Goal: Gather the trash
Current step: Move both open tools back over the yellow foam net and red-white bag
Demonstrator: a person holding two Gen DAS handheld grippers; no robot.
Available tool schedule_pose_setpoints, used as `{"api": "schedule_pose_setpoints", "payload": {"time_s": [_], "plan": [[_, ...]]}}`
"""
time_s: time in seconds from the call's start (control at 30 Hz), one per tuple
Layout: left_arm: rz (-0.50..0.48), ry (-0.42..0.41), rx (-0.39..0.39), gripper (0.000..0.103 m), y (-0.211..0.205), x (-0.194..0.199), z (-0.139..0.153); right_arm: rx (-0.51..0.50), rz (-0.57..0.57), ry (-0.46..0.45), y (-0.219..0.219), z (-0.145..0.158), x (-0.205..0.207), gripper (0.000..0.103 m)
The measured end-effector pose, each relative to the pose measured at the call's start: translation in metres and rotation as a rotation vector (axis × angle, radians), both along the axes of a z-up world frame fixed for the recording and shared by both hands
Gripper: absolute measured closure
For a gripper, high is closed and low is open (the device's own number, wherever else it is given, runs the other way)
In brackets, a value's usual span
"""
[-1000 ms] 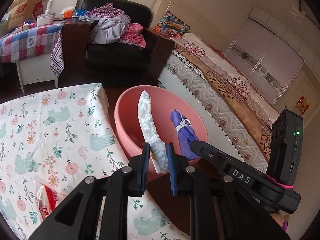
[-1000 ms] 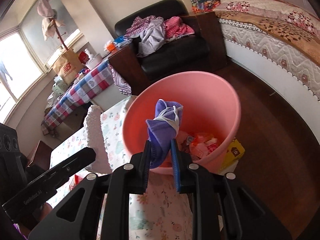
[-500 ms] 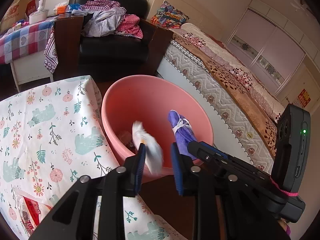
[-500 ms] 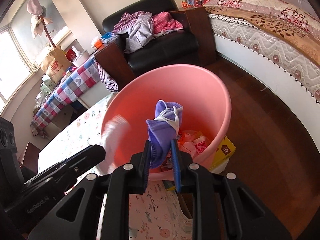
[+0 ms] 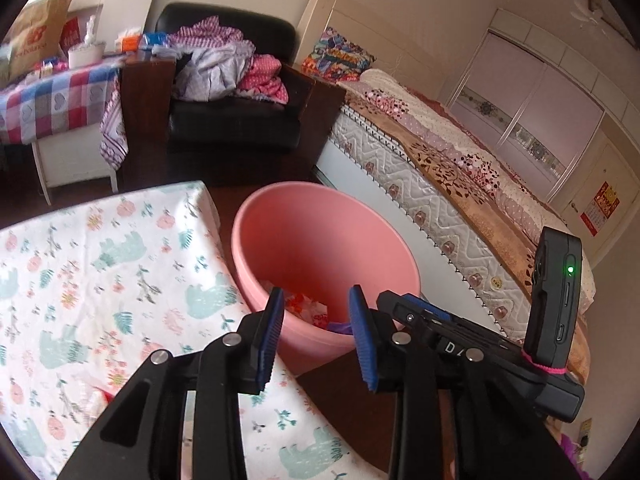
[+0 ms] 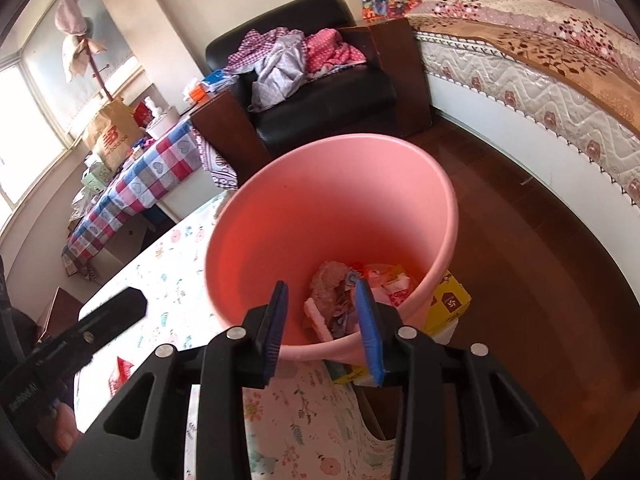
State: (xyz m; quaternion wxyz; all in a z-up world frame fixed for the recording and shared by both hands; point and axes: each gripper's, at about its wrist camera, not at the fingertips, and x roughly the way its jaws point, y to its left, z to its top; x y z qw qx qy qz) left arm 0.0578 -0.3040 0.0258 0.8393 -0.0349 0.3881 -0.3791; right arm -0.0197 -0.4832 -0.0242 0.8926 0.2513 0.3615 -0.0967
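A pink bucket is seen standing on the dark wooden floor, close against the edge of a worktop covered with a floral cloth. The trash is seen lying heaped at the bottom of the bucket: crumpled wrappers, a pale clump and bits of red and white packaging. In the left wrist view a scrap of purple is glimpsed low in the bucket, just beyond the right-hand pad.

The left hand-held gripper is held above the worktop's edge and is pointed down toward the bucket's near rim. Its jaws are opening; nothing is held between the blue pads, and the bucket's contents are seen through the gap. The right hand-held gripper is held over the near rim of the bucket as well, with the trash lying below and beyond its tips. Its jaws are also opening and nothing is gripped between them.

A yellow box is seen on the floor, touching the bucket's outer wall on the side toward the bed. A red-and-white wrapper is left lying on the worktop, near the left hand-held gripper. Behind the bucket, a black armchair piled with clothes is visible.
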Motion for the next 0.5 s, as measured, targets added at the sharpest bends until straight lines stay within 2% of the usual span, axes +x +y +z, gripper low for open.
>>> {"api": "schedule_pose_setpoints", "payload": {"time_s": [0.17,0.5], "plan": [[0.031,-0.073,0.016,0.063,0.039,-0.01,0.019,-0.007,0.055,-0.019,0.018,0.01,-0.004,0.068],[0.173,-0.097,0.057,0.061,0.152,-0.031,0.031,0.012,0.254,0.0,0.083,0.015,-0.006,0.068]]}}
